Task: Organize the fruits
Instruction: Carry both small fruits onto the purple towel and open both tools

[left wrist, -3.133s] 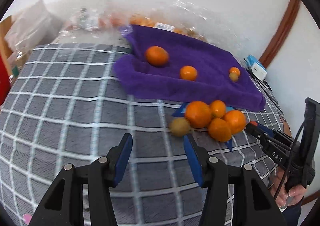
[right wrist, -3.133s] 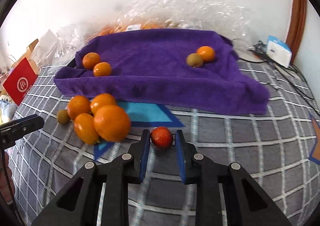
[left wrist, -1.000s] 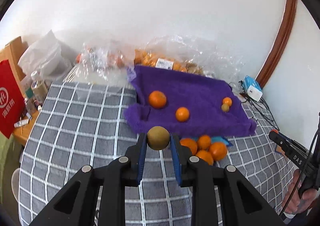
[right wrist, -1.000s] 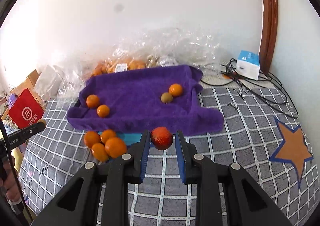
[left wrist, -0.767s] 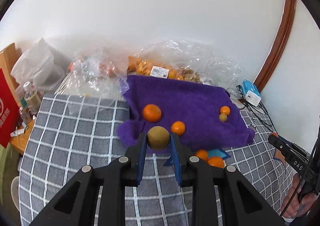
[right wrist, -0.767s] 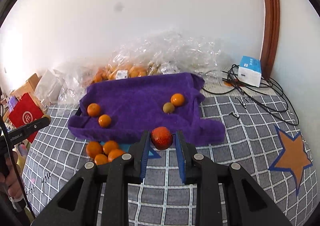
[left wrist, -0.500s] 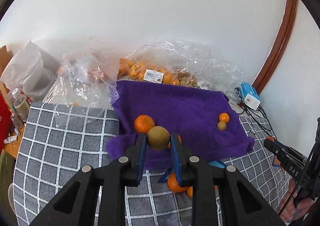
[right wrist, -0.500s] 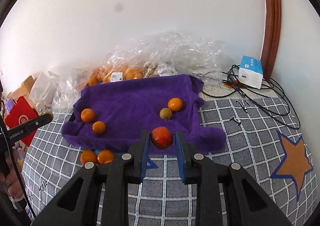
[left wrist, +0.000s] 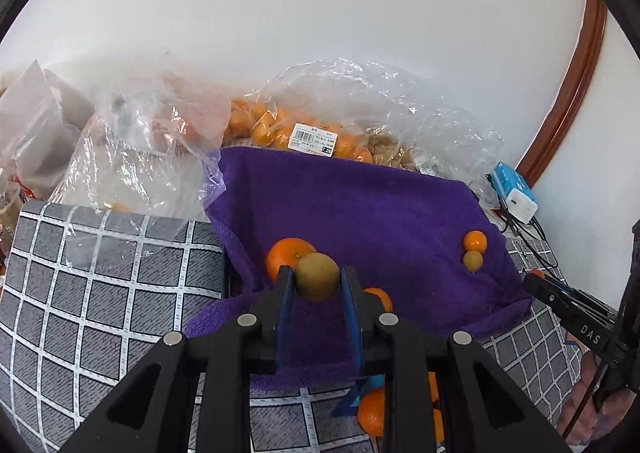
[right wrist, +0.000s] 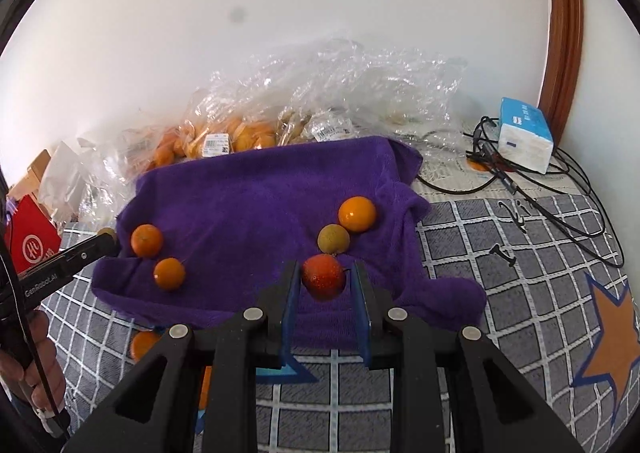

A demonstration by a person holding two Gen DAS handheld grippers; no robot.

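Fruits: four already lie on the purple towel (right wrist: 256, 209), grouped by side, while two more ride in the grippers above its near edge.
Left pair on towel: two smooth, round oranges (right wrist: 147, 240) sit close together but apart, near the left fold.
Left gripper (left wrist: 317, 285): clamped on a brown-green round fruit (left wrist: 317, 275) with dull, matte skin, held above the towel's near-left part, just in front of a large orange (left wrist: 289, 255).
Right gripper (right wrist: 323, 280): clamped on a red fruit (right wrist: 323, 277), glossy and speckled, held just in front of the right-hand pair.
Right pair on towel: a small greenish fruit (right wrist: 333, 239) touching an orange (right wrist: 357, 213).
Towel: thick, plush pile, rumpled, edges folded up and draped over the checked tablecloth (right wrist: 500, 277).
Loose pile: more oranges (left wrist: 372, 411) wait on the tablecloth before the towel.
Risk, rolling: my judgement is that round fruit released from a height may bounce or roll off the sloping front fold.
Risk, collision: lowering either fruit could nudge its near neighbours and scatter the groups.
Risk, squeeze: the red fruit looks soft; hard blue pads (right wrist: 289, 293) may bruise it.
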